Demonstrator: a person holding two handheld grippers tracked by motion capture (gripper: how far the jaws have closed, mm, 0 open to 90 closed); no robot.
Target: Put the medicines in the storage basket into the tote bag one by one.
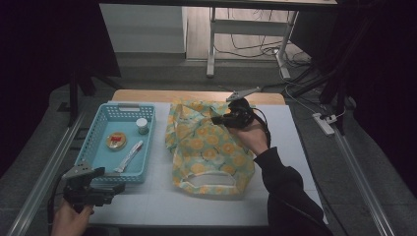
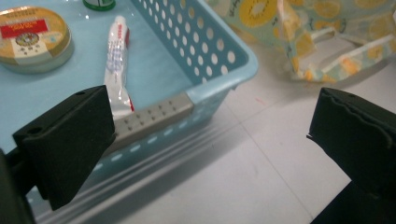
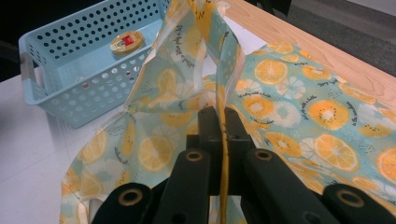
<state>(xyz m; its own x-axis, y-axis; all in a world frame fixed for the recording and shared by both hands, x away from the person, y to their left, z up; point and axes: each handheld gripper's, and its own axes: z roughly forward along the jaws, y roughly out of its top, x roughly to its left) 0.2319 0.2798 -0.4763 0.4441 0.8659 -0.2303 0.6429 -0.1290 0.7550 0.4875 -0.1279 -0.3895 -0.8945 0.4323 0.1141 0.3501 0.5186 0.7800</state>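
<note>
Right gripper (image 3: 223, 126): jaws clamped on a fold of the fruit-print bag (image 1: 209, 147), lifting it off the bench (image 1: 157, 201).
Left gripper (image 2: 210, 135): jaws apart, empty, near the blue basket (image 2: 219, 84) corner.

Bag (image 1: 209, 147): pale teal, orange-slice print. Basket (image 1: 93, 142): light blue. Tin (image 1: 116, 141): gold, red label. Tongs (image 3: 219, 135): black.

text: none legible | bag (image 3: 299, 107) lettering and tin (image 2: 32, 37) label too small
</note>
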